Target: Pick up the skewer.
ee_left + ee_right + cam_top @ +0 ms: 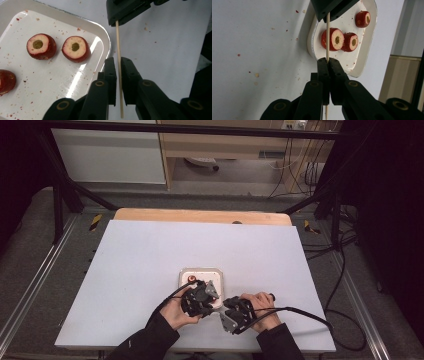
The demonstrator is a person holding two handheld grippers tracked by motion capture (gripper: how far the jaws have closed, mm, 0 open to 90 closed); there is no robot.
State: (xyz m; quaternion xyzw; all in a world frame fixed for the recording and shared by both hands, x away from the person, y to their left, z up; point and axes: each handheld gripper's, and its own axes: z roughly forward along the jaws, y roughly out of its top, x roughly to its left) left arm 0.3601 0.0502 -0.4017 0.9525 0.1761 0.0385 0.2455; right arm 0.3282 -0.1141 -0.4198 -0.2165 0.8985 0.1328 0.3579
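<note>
Three cored fruits [75, 48] lie loose in the tray [106, 37], none on the skewer [119, 60], so I judge the threading hasn't begun. My right gripper [327, 61] is clenched on the skewer just off the tray's edge; my left gripper [119, 61] straddles it slightly parted, not pinching. Both sit near the desk's [140, 250] front edge, with bare room beyond the tray.

the third fruit piece [6, 82] is cut off by the left gripper view's edge.
</note>
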